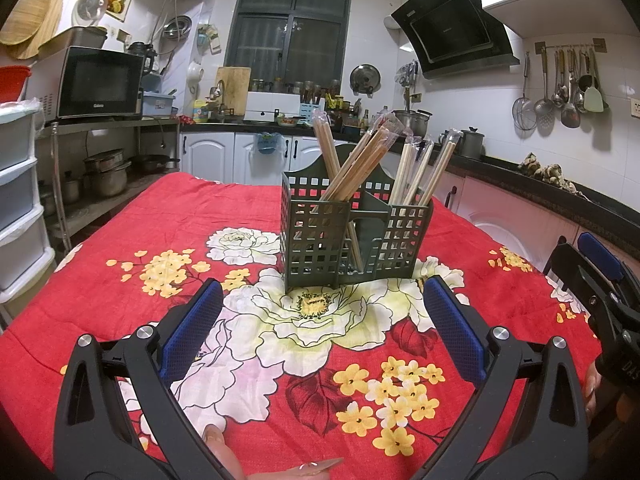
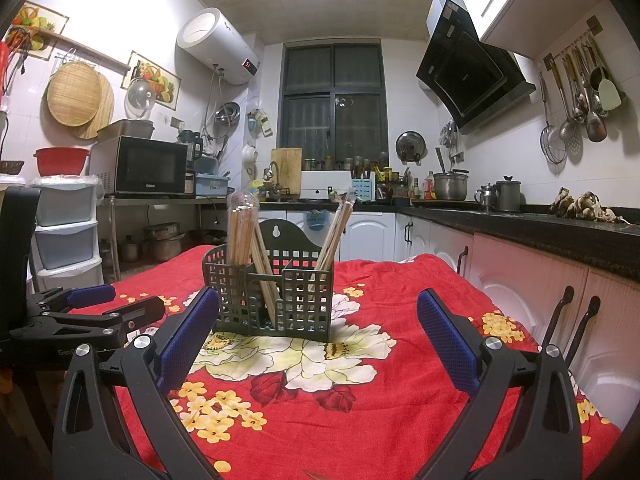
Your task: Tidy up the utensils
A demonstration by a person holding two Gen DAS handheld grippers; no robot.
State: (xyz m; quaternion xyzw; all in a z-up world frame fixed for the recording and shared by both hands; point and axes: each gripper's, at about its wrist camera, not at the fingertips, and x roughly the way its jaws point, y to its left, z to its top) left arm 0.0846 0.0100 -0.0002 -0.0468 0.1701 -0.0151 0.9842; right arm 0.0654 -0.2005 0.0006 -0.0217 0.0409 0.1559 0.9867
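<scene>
We hold both claws, left and right, spread apart and empty, with the chopstick basket just ahead of them.

Ahead of the left gripper, the lower ends of the chopsticks are mostly hidden behind the green holder's lattice walls. The right gripper, off to that claw's right, is cut off by the frame edge. Fingertips below the claw are cropped at the bottom. Print on the chopstick wrappers is too small to read.
</scene>
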